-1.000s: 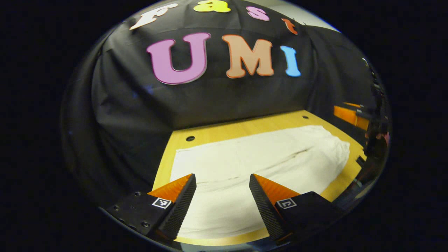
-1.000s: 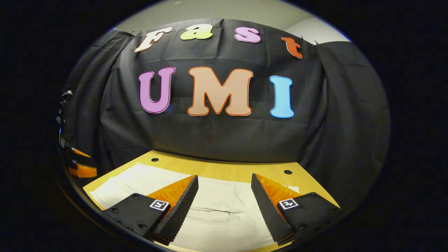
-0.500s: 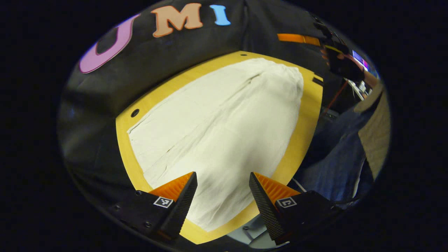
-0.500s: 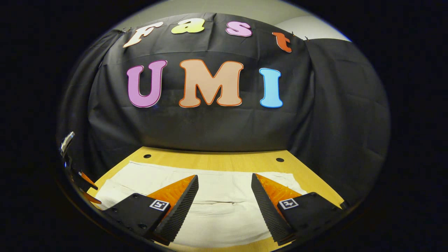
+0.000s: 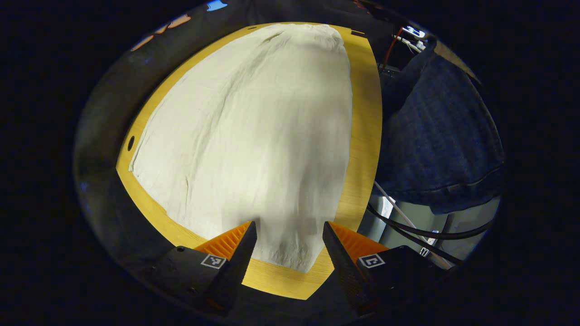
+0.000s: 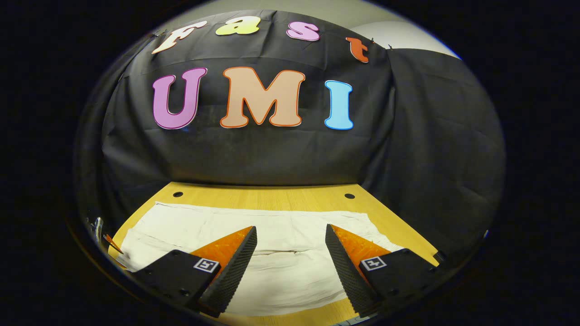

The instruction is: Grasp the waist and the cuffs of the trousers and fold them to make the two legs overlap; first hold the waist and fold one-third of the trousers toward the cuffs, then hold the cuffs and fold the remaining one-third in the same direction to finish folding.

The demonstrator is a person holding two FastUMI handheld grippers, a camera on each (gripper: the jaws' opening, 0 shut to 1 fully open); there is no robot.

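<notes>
1. Left gripper (image 5: 289, 242): its jaws stand spread and empty above the near end of the cream-white cloth trousers (image 5: 253, 136), at the near edge of the yellow wooden table (image 5: 362, 136). I cannot tell whether it touches the cloth.
2. Right gripper (image 6: 290, 246): its jaws stand spread and empty over the trousers (image 6: 272, 267) by its near table edge (image 6: 272, 199).
3. Trousers: they lie flat along the table, unfolded and covering most of it, with one long crease down the length.
4. Judged step: the first fold, to overlap the legs, is not begun. The next move calls for each gripper to come down and pinch an end hem.
5. Table: two round holes (image 6: 177, 194) sit along the far edge.
6. Room: a person's dark blue garment (image 5: 435, 136) stands beside the table's long edge, with black cables (image 5: 408, 224) below. Black cloth walls (image 6: 272, 154) close the booth behind.
</notes>
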